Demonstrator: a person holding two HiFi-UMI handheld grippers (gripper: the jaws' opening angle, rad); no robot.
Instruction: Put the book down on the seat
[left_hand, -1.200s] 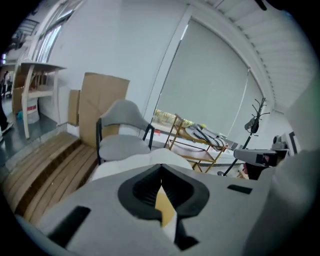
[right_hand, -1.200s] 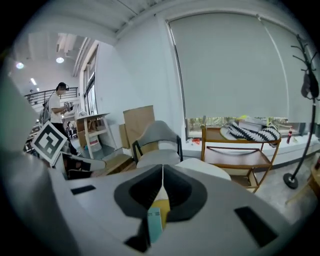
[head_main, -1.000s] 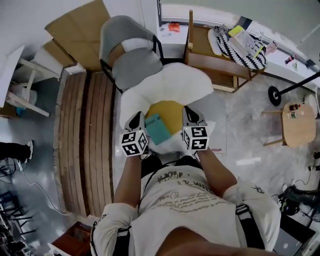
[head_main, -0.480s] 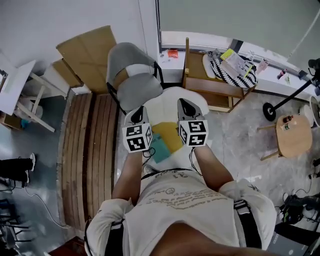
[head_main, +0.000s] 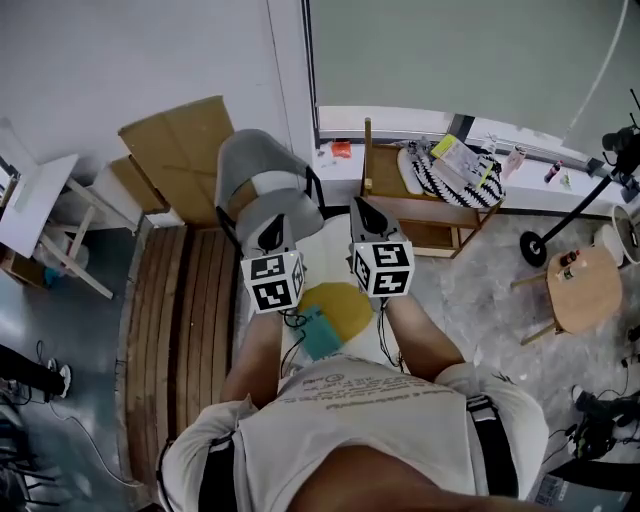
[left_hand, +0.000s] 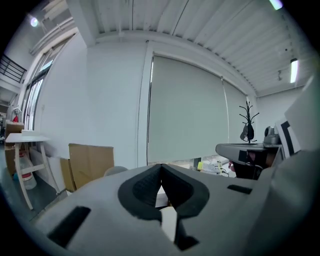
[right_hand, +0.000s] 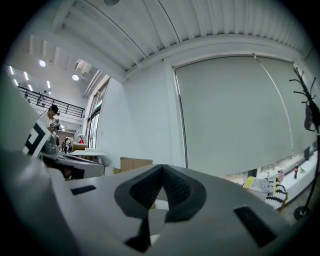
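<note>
A teal book (head_main: 318, 332) lies flat on the yellow cushion (head_main: 342, 303) of the white seat (head_main: 325, 240), just in front of the person's chest. Both grippers are held up above the seat, level and pointing away from the person, well clear of the book. The left gripper (head_main: 272, 232) is shut with nothing between its jaws; its dark pads meet at the tip in the left gripper view (left_hand: 160, 166). The right gripper (head_main: 362, 212) is shut and empty too, its pads closed together in the right gripper view (right_hand: 161, 167).
A grey chair (head_main: 262, 175) stands just beyond the white seat. A slatted wooden bench (head_main: 185, 300) runs along the left, with cardboard sheets (head_main: 180, 150) behind it. A wooden rack with a zebra cushion (head_main: 440, 170) is at the right, and a round wooden table (head_main: 585, 285) farther right.
Both grippers have risen from beside the book and moved forward over the seat. The book has stayed on the yellow cushion. The head view has tilted up toward the wall.
</note>
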